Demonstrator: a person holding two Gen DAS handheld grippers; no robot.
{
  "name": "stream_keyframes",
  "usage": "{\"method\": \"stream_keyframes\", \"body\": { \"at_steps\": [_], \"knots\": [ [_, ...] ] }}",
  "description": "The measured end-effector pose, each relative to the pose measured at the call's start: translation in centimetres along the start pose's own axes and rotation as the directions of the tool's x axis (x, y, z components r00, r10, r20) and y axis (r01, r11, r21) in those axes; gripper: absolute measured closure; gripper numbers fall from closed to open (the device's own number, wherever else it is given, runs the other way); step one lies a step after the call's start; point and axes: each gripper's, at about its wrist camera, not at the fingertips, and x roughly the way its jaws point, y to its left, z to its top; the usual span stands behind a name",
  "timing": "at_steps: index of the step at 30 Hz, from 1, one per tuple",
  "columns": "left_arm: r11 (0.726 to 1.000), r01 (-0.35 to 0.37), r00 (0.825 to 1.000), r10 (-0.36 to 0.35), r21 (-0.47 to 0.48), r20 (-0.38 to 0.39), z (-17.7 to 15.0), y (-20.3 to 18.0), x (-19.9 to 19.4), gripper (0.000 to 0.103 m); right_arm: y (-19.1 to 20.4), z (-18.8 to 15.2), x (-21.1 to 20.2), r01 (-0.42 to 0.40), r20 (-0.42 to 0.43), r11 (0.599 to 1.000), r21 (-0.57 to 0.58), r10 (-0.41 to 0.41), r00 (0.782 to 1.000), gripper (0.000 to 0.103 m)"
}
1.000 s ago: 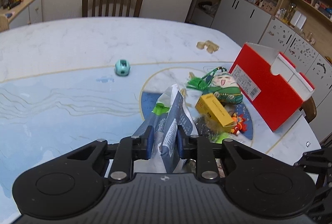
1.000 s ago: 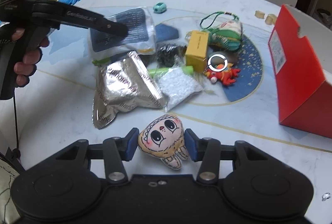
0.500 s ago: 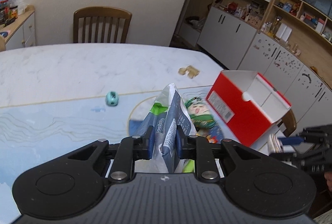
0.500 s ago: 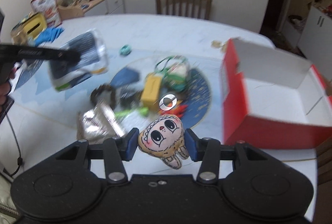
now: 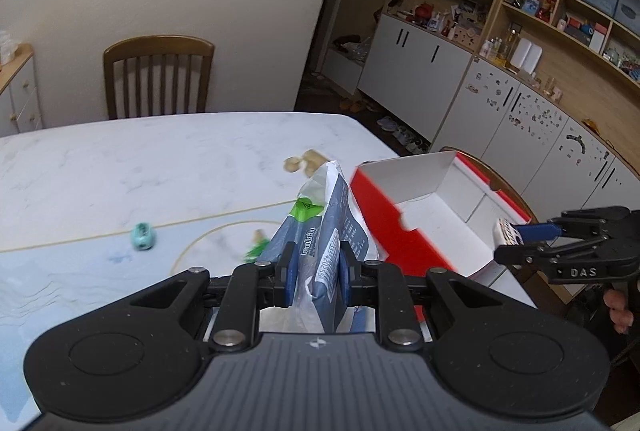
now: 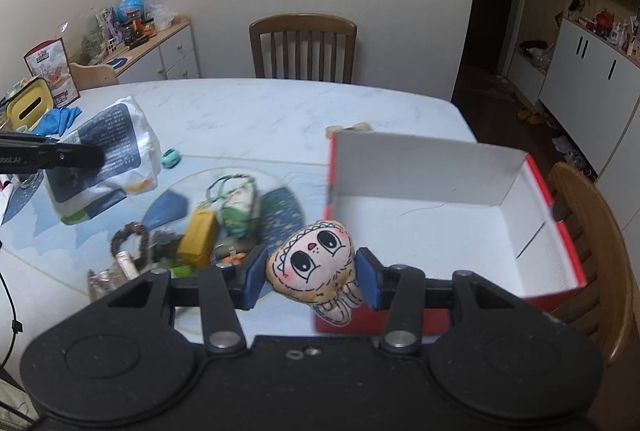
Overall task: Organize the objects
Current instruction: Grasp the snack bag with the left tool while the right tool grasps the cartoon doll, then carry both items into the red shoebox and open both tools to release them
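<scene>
Above the pale marble table (image 6: 248, 111), the left gripper (image 5: 313, 265) jaws clamp a blue-and-white plastic pouch (image 5: 326, 227), while the right gripper (image 6: 310, 273) jaws clamp a beige cartoon-faced plush doll (image 6: 316, 267) over the open red cardboard box (image 6: 440, 219).

Box (image 6: 560, 251) red outside, white inside; pouch (image 5: 336, 227) navy-white; doll (image 6: 312, 267) tan.

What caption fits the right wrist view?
Right claw grips a big-eyed plush doll before the open red box, clutter behind.
</scene>
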Motion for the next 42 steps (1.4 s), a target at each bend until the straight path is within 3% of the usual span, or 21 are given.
{"method": "stream_keyframes", "body": {
  "at_steps": [16,25,34,42],
  "knots": [
    [0.998,0.021,0.998,-0.017,0.057,-0.063,3.9,-12.7,10.5,0.083,-11.4,0.8,2.7,-0.005,0.003,0.999,-0.034,0.005,1.0,0.056],
    [0.992,-0.005,0.992,0.021,0.129,-0.125,4.8,-17.3,17.1,0.083,-15.5,0.4,5.5,-0.008,-0.037,0.999,-0.053,0.006,0.999,0.056],
    [0.99,-0.042,0.968,0.074,0.134,-0.24,4.2,-18.6,24.2,0.083,-16.6,0.0,9.2,-0.051,-0.122,0.993,-0.105,0.038,0.992,0.057],
    [0.988,-0.057,0.938,0.101,0.141,-0.33,3.2,-19.1,28.1,0.083,-17.0,-0.4,11.9,-0.076,-0.214,0.988,-0.134,0.046,0.976,0.057]
  ]
}}
